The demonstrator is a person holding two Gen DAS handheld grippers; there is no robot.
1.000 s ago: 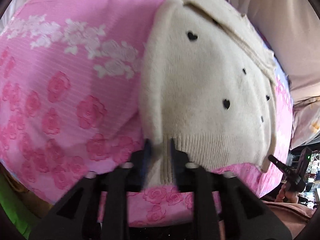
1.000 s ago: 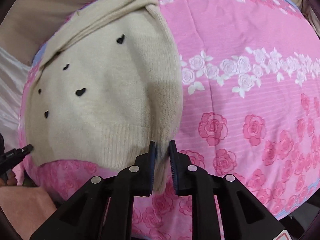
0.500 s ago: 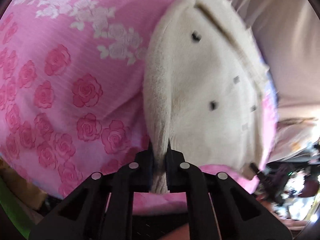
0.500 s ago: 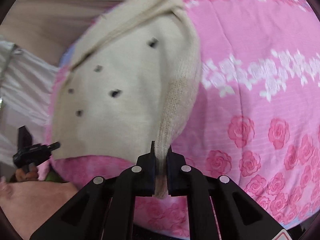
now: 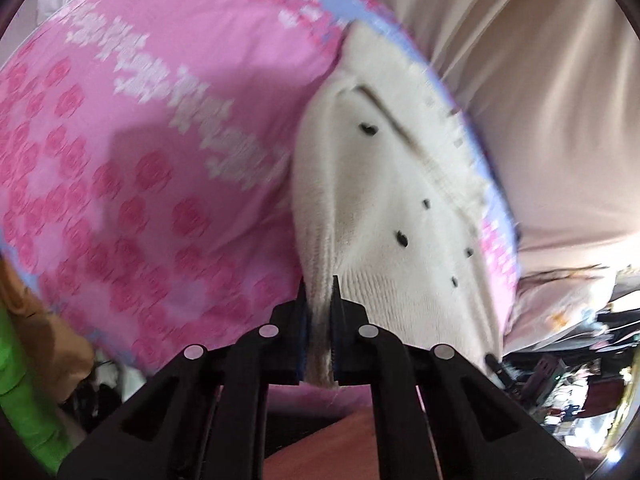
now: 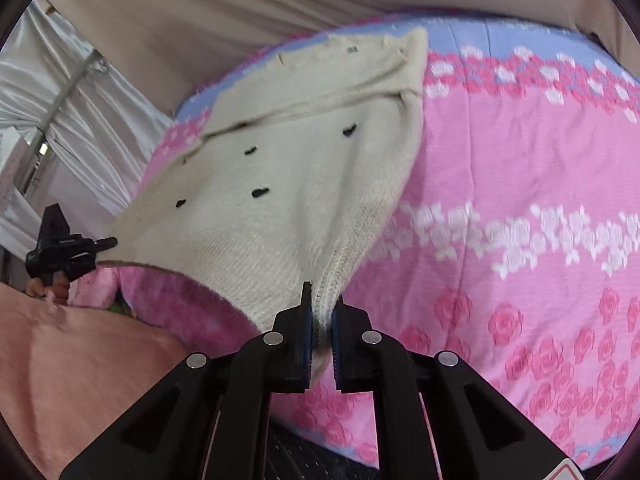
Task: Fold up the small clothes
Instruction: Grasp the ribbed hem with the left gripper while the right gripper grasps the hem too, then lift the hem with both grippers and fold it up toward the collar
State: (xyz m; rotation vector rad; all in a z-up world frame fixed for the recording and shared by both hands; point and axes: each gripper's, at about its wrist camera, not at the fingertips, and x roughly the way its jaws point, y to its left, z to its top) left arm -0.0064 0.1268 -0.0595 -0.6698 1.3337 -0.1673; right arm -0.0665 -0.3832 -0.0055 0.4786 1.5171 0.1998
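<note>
A small cream knit sweater [image 5: 384,208] with black heart marks lies on a pink rose-print bedspread [image 5: 152,152]. My left gripper [image 5: 319,292] is shut on the sweater's ribbed hem corner and holds it lifted. In the right wrist view the sweater [image 6: 288,184] also shows, and my right gripper [image 6: 321,300] is shut on its other ribbed hem corner, raised off the bedspread [image 6: 520,208]. The left gripper [image 6: 106,243] shows at the far left of that view, pinching the hem. The sweater's neck end stays on the bed.
A beige curtain [image 5: 540,100] hangs behind the bed. White drapes [image 6: 68,120] stand at the left in the right wrist view. A pink-clothed person's lap [image 6: 72,368] is near the bed edge. Cluttered shelves [image 5: 580,380] show at the lower right.
Both grippers have closed on the hem corners and lifted the hem end up off the bedspread. The views have tilted toward the curtain.
</note>
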